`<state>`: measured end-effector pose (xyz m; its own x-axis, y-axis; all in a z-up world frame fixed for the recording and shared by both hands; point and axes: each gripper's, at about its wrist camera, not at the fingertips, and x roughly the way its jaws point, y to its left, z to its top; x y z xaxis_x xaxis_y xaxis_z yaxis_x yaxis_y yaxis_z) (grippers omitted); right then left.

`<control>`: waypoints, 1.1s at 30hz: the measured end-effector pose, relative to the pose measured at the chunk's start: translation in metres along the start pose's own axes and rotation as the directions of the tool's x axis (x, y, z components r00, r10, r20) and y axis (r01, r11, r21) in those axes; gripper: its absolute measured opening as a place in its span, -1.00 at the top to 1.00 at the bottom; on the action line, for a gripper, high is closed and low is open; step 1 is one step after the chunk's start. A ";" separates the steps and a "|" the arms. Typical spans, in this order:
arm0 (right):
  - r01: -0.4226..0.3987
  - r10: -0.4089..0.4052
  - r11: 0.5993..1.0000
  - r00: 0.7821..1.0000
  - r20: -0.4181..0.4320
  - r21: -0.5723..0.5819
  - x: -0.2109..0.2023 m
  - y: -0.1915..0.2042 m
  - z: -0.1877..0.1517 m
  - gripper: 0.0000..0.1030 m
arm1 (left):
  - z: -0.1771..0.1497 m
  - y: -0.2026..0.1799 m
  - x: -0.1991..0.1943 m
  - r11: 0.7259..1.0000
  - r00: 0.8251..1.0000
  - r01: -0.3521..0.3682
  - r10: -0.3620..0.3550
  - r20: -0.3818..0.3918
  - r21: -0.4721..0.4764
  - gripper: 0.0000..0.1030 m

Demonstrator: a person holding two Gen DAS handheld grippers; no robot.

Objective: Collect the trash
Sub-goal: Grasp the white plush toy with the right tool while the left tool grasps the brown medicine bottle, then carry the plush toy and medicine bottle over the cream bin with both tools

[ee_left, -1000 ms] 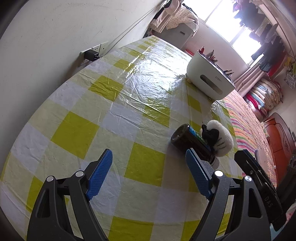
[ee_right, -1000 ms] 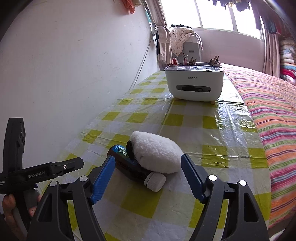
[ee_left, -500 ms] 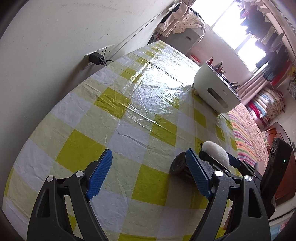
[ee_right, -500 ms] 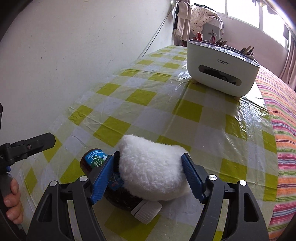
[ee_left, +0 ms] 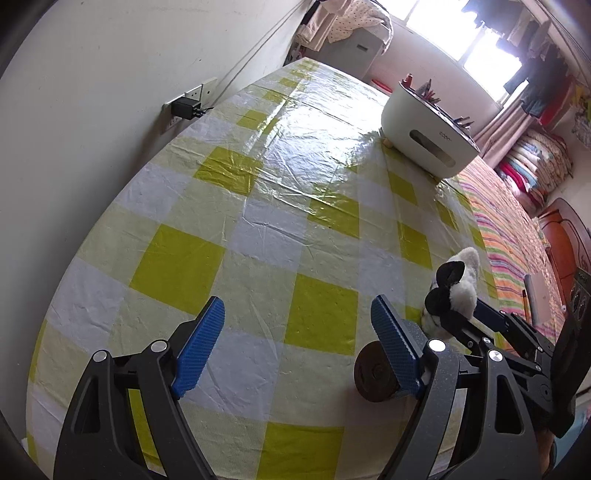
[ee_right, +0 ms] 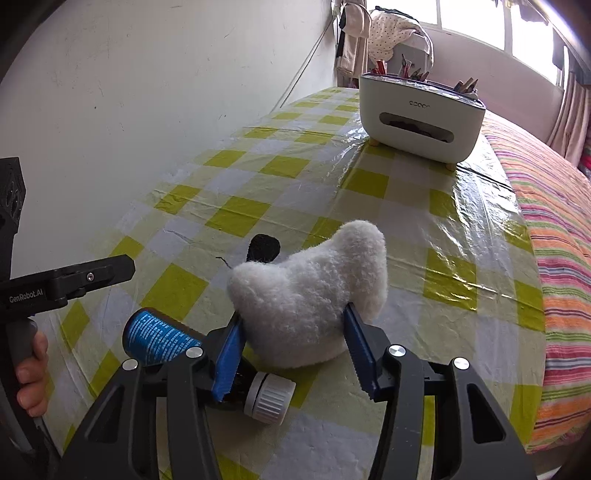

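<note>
Checked desk (ee_left: 258, 206), fluffy white toy (ee_right: 310, 295) pinched in right tongs (ee_right: 291, 343), left tongs (ee_left: 295, 343) spread wide and holding nothing, dark bottle (ee_right: 162, 339) not yet picked up.

Daylight is streaming through the window (ee_right: 476, 22) far ahead of the fingers, glaring off the yellow-checked worktop (ee_left: 258, 206). A pale wall (ee_left: 110, 74) is running along its left; a striped bed (ee_right: 554, 240) is lying to its right.
</note>
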<state>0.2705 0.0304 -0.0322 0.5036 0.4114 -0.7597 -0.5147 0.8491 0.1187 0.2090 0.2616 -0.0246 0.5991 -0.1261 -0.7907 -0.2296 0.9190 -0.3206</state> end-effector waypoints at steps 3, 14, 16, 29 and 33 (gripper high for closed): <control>-0.057 0.055 0.996 0.998 0.029 0.067 -0.017 -0.010 -0.011 0.15 | -0.003 -0.019 0.000 0.990 1.000 0.025 -0.025 -0.002 0.138 -0.56; -0.214 0.179 0.952 0.969 0.172 0.218 -0.088 -0.037 -0.067 0.19 | -0.053 -0.095 0.006 0.785 0.993 0.117 -0.081 -0.087 0.609 -0.56; -0.234 0.191 0.943 0.963 0.188 0.238 -0.094 -0.041 -0.076 0.19 | -0.065 -0.103 0.001 0.725 0.995 0.097 -0.070 -0.067 0.682 -0.57; -0.303 0.223 0.899 0.939 0.263 0.317 -0.127 -0.055 -0.111 0.19 | -0.104 -0.114 -0.047 0.568 0.982 0.151 -0.180 -0.056 0.809 -0.57; -0.318 0.235 0.889 0.934 0.269 0.329 -0.130 -0.057 -0.118 0.19 | -0.127 -0.121 -0.052 0.466 0.978 0.171 -0.184 -0.094 0.868 -0.57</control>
<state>0.1527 -0.1107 -0.0152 0.5361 0.6727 -0.5099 -0.3895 0.7331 0.5576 0.1081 0.1091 -0.0113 0.5561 -0.3279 -0.7637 0.6614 0.7310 0.1677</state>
